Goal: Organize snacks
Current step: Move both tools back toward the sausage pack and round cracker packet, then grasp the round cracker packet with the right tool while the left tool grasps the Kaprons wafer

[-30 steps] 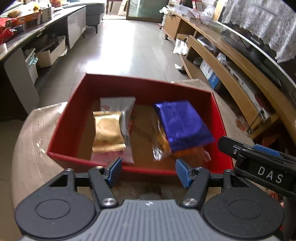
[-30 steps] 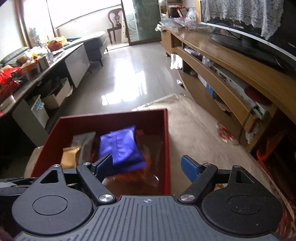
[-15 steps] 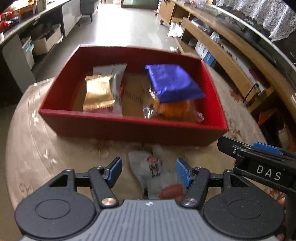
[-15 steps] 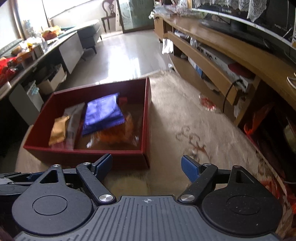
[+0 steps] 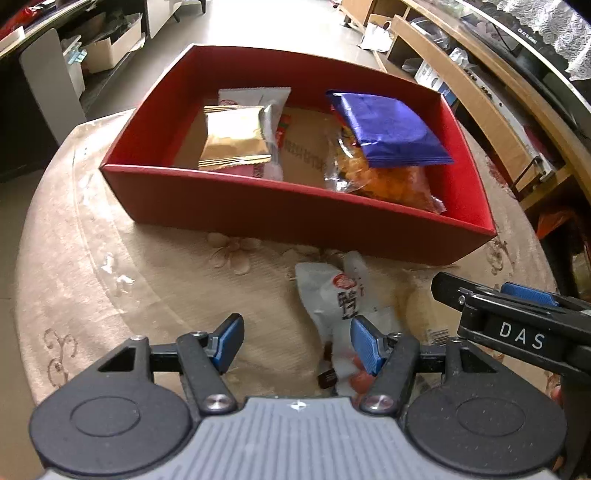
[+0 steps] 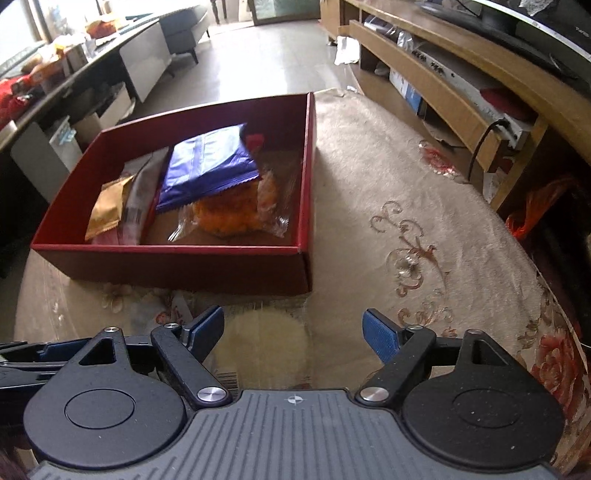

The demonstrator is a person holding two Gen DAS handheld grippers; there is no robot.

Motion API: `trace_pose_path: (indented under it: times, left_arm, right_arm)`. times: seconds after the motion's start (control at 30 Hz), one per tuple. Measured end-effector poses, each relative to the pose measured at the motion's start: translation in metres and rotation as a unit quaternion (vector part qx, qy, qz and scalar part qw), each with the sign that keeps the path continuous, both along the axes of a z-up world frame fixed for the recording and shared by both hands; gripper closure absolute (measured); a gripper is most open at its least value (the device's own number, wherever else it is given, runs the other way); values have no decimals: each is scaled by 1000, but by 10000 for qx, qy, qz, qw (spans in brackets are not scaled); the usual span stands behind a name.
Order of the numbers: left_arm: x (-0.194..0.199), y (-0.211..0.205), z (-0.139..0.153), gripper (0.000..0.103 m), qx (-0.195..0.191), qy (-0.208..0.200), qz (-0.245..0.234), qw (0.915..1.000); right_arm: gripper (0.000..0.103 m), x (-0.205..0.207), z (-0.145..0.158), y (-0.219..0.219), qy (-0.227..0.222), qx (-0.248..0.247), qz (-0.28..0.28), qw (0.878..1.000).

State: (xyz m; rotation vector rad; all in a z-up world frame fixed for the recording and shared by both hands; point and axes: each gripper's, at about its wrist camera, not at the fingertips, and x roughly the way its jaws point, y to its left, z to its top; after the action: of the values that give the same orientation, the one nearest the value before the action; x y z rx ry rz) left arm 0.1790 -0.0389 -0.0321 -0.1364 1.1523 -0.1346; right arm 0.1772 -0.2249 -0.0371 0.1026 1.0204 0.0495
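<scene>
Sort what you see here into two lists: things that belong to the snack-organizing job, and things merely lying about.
Job: red box; gold packet; blue packet; orange snack bag; white packet on the table.

Lying about: cardboard box; TV stand; sofa.

Both views share red box (image 5: 295, 214).

box (image 5: 280, 206): red
top packet (image 5: 391, 129): purple-blue
left packet (image 5: 234, 138): gold
tablecloth (image 6: 388, 206): beige, floral scrolls
loose packet (image 5: 340, 295): white, perhaps a red logo
</scene>
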Motion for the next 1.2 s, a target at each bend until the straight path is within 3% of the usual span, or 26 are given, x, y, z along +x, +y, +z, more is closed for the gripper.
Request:
trace_pose_path:
  times: [0.43,0.5,0.57,0.6,0.73,1.2]
  left_arm:
    - [0,18,-7,40,-113,133,213,9996]
    - [2,22,-6,39,-206,145,307,9992]
    - [2,24,-6,39,-230,134,385,9989]
    - [3,24,-6,39,-259,137,411,9987]
    - [7,20,-8,39,-440,219,455,9978]
    - [-5,-28,-7,38,-671,348,73,9971]
  right_arm:
    - [17,8,-12,9,351,230,122,9990]
    - [21,11,-20,13,478,76,202,9986]
    - [35,11,-28,16,596,-20,288,9978]
    - [35,11,-29,16,630,-26,308,9975]
    - [36,5,-20,13,456,-216,315,9982]
    - [36,-13,2,-50,116,40,-145,9998]
